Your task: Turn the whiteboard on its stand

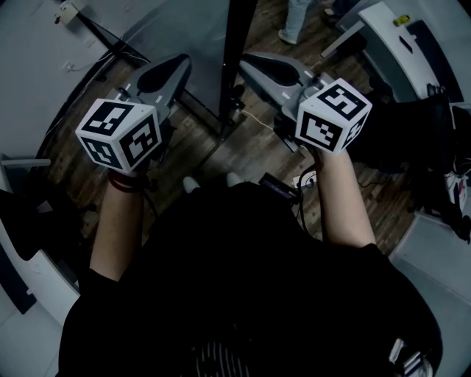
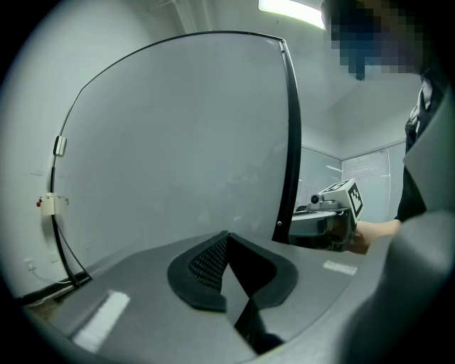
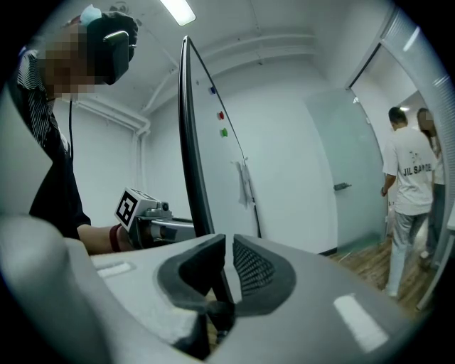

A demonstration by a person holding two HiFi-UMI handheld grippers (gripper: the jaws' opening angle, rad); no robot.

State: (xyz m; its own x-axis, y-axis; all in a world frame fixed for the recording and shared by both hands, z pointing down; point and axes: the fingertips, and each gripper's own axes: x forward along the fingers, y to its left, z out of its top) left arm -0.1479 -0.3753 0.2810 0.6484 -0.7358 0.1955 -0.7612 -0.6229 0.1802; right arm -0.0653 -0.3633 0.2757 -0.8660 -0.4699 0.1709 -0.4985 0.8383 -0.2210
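The whiteboard stands edge-on between my two grippers, and its black frame edge shows as a dark upright bar. In the left gripper view its pale face fills most of the picture, with the frame edge at the right. My left gripper is beside that face with its pads meeting, nothing between them. My right gripper is on the other side. A narrow slit shows between its pads, and the frame edge rises just beyond its left pad. Small magnets dot that face.
Two people stand at the right by a pale door; their feet show on the wooden floor. A white cabinet is at the back right. A cable with a small box runs along the left.
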